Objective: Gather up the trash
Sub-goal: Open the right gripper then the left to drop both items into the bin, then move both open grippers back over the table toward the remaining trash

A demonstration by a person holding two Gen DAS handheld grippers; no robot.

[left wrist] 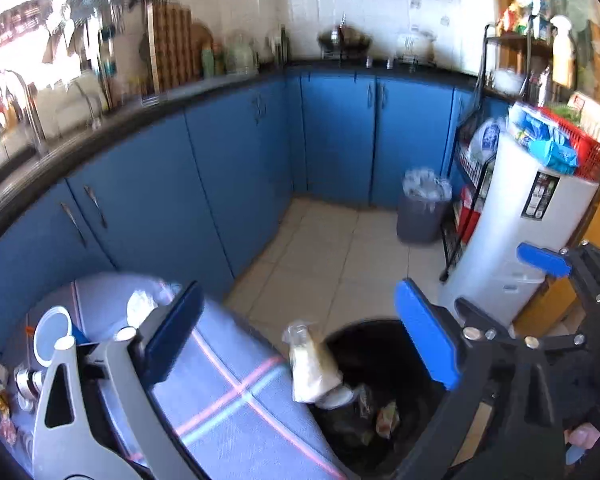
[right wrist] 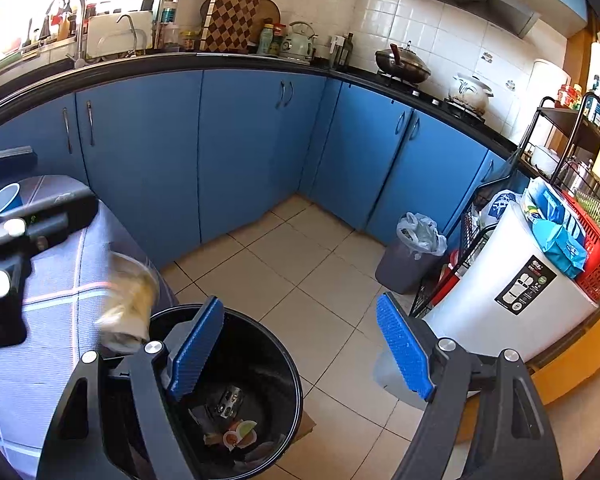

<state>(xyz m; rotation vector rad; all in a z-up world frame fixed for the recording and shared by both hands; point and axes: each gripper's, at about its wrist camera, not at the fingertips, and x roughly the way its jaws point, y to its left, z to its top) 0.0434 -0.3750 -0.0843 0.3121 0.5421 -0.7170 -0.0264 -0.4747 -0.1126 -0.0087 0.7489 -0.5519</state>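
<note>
A black trash bin (right wrist: 260, 360) stands on the floor beside the table; wrappers and a can lie inside it, also seen in the left wrist view (left wrist: 380, 344). A clear plastic bag with yellowish contents (left wrist: 312, 364) is in the air at the bin's rim, blurred in the right wrist view (right wrist: 128, 300). My left gripper (left wrist: 296, 336) is open and empty just above it. My right gripper (right wrist: 300, 344) is open and empty over the bin. A blue cup (right wrist: 4, 200) and small scraps (left wrist: 2, 396) lie on the table (left wrist: 228, 412).
Blue cabinets (right wrist: 240, 140) run along the back and left. A grey lined bin (right wrist: 412, 252), a black wire rack (right wrist: 480, 220) and a white appliance with a red basket (right wrist: 540, 280) stand at the right. Tiled floor (right wrist: 300, 264) lies between.
</note>
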